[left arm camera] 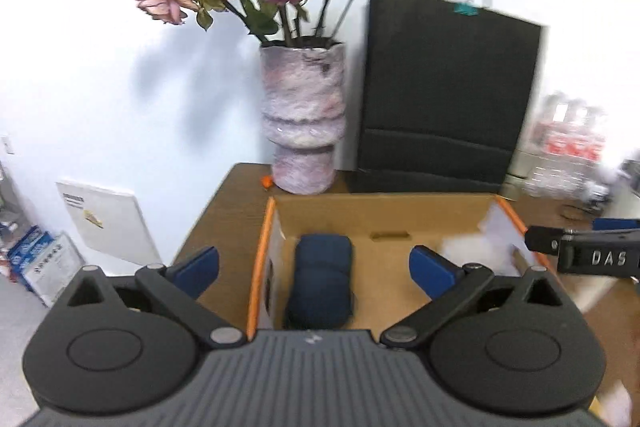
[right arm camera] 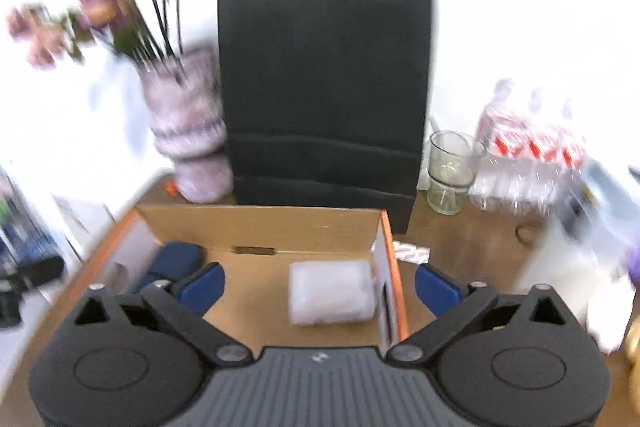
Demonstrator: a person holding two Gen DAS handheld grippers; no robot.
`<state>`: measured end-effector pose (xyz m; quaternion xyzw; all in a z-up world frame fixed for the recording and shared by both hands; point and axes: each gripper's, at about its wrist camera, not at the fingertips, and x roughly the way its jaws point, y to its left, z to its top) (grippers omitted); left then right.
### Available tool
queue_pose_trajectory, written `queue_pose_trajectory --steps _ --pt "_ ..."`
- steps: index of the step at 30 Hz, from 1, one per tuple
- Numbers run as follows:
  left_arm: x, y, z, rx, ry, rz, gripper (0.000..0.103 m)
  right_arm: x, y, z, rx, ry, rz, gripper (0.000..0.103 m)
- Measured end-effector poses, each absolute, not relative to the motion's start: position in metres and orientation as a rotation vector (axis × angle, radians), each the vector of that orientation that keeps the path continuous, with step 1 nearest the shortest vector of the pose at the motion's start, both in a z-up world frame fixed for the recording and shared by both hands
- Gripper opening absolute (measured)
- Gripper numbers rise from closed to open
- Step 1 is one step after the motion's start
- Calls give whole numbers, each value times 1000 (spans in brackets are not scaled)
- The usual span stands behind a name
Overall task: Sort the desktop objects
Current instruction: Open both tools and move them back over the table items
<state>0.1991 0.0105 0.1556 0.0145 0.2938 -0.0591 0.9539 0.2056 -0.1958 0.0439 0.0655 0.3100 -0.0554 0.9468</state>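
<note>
An open cardboard box with orange edges sits on the brown desk; it also shows in the right wrist view. A dark blue pouch lies at its left end, seen too in the right wrist view. A white bubble-wrap packet lies at its right end, blurred in the left wrist view. My left gripper is open and empty above the box's near left part. My right gripper is open and empty above the box's right part; its side shows in the left wrist view.
A vase of dried pink roses and a black paper bag stand behind the box. A glass cup, packed water bottles, a small red-white packet and blurred white objects are on the right.
</note>
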Motion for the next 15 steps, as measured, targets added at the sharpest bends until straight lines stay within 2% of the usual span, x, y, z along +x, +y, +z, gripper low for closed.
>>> queue_pose_trajectory --steps 8,11,15 --pt "53 51 109 4 370 -29 103 61 -200 0 285 542 -183 103" --pt "17 52 90 60 354 -59 103 19 -195 -20 316 483 -184 103" --pt "-16 51 67 65 407 -50 103 -10 -181 -41 255 504 -174 103"
